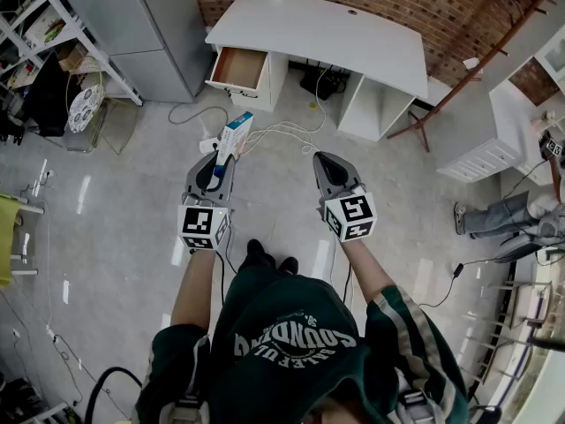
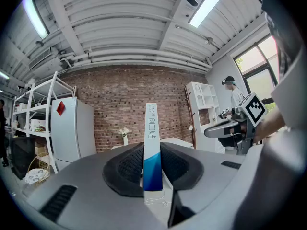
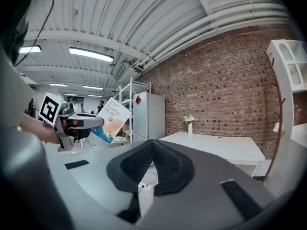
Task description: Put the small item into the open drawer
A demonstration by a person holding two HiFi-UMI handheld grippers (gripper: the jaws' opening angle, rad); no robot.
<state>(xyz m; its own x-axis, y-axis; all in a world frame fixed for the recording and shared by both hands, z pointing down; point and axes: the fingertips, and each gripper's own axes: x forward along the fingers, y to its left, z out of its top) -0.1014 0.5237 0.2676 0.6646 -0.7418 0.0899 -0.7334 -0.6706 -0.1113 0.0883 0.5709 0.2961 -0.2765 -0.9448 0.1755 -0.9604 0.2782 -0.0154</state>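
Note:
A flat white and blue bandage box (image 1: 233,138) stands upright between the pads of my left gripper (image 1: 219,168), which is shut on it. In the left gripper view the box (image 2: 151,147) shows edge-on, pinched between the dark pads. My right gripper (image 1: 328,173) is held beside it at the right, shut with nothing in it; its pads (image 3: 152,163) meet. The right gripper view catches the box (image 3: 111,120) at the left. Ahead stands a white desk (image 1: 335,32) with its wooden-lined drawer (image 1: 237,69) pulled open at the left end.
Cables and a power strip (image 1: 275,131) lie on the grey floor between me and the desk. A grey fridge (image 1: 146,25) and metal shelving (image 1: 44,34) stand at the left. A white cabinet (image 1: 494,140) and another person's legs (image 1: 494,217) are at the right.

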